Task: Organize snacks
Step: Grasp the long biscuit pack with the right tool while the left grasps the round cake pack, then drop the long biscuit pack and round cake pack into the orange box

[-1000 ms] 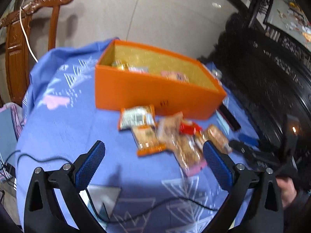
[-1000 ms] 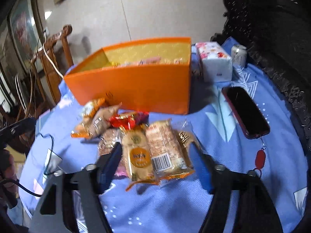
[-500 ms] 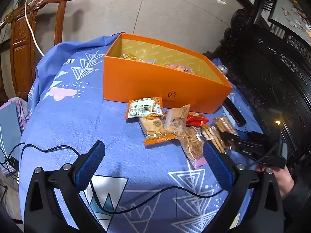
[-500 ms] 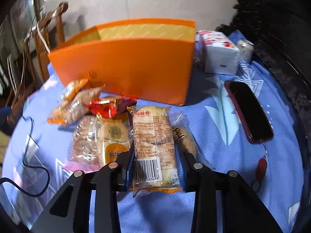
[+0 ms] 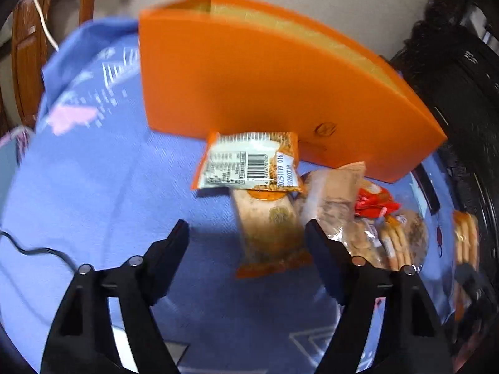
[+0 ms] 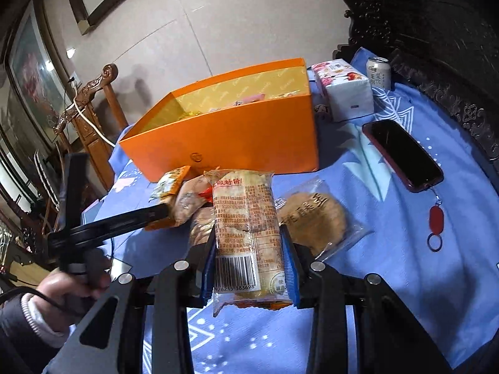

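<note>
An orange box (image 5: 280, 87) (image 6: 224, 137) stands open on the blue cloth with a few snacks inside. Several wrapped snacks lie in front of it. My left gripper (image 5: 246, 230) hangs low over the pile, jaws closing. An orange-brown biscuit packet (image 5: 268, 233) lies between them, and the pads do not press on it. A barcode packet (image 5: 246, 165) lies just beyond it. My right gripper (image 6: 249, 249) is shut on a long cracker packet (image 6: 246, 218), held end-on above the cloth. A round cake in clear wrap (image 6: 315, 218) lies to its right.
A red-cased phone (image 6: 402, 152) with a red key tag (image 6: 436, 218) lies right of the box. A tissue pack (image 6: 343, 90) and a can (image 6: 379, 71) stand behind. A black cable (image 5: 31, 251) crosses the cloth at left. A wooden chair (image 6: 93, 106) and dark carved furniture (image 6: 436, 31) flank the table.
The left gripper dropped toward the snack pile and its jaws narrowed around the biscuit packet. The right gripper closed on the cracker packet and lifted it off the pile.
</note>
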Tool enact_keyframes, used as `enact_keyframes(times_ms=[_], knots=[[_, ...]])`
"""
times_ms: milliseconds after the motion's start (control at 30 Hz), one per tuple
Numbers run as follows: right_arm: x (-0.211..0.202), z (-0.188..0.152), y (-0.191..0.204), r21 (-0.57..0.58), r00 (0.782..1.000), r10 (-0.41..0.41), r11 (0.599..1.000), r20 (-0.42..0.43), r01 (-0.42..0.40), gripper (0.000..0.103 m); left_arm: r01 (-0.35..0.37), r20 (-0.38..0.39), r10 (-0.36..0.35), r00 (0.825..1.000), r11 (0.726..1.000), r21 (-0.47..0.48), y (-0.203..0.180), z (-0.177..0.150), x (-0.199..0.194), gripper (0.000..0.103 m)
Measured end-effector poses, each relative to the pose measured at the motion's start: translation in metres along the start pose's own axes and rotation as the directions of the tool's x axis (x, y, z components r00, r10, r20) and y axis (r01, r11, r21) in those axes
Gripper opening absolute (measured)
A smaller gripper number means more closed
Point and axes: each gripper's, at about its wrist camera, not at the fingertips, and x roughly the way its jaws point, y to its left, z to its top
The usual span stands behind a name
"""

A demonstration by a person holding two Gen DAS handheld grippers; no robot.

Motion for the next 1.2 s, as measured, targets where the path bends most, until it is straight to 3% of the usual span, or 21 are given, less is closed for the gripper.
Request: enact_keyframes(times_ms=[67, 433, 500, 567, 733, 900, 1033, 1200], knots=[[0.0, 0.0, 0.006, -0.019, 1.0, 0.003, 1.0, 0.001, -0.003, 0.036, -0.015, -0.013, 0.015, 1.0, 1.0, -0.019, 0.002, 0.002, 0.008, 0.067], [0.018, 0.003, 0.024, -0.065, 0.999, 0.034, 0.997, -0.02, -0.036, 0.036, -0.045, -0.011, 0.046, 0.999, 0.997, 0.058, -0.011, 0.006, 0.017, 0.072], [0.018, 0.006, 0.024, -0.068, 1.0, 0.024, 0.997, -0.011, -0.025, 0.036, -0.076, -0.012, 0.078, 0.997, 0.994, 0.081, -0.013, 0.007, 0.018, 0.048], [0.02, 0.01, 0.024, -0.067, 1.0, 0.02, 0.998, -0.005, -0.02, 0.036, -0.096, -0.013, 0.098, 0.995, 0.989, 0.116, -0.014, 0.003, 0.017, 0.035], [0.023, 0.022, 0.024, -0.1, 1.0, 0.017, 0.995, -0.007, -0.018, 0.036, -0.044, -0.05, 0.05, 0.998, 0.993, 0.108, -0.006, -0.001, 0.008, 0.035], [0.022, 0.033, 0.02, -0.104, 0.998, 0.052, 0.993, -0.035, -0.056, 0.036, -0.019, -0.052, 0.031, 0.998, 0.977, 0.214, -0.015, -0.007, -0.021, 0.035], [0.019, 0.045, 0.015, -0.08, 0.995, 0.089, 0.993, -0.045, -0.093, 0.036, 0.003, -0.067, 0.013, 0.998, 0.971, 0.238, -0.023, -0.005, -0.045, 0.035], [0.002, 0.069, 0.017, -0.075, 0.992, 0.124, 0.99, 0.03, -0.122, 0.036, 0.051, 0.006, -0.055, 0.998, 0.951, 0.306, -0.054, 0.012, -0.092, 0.035]])
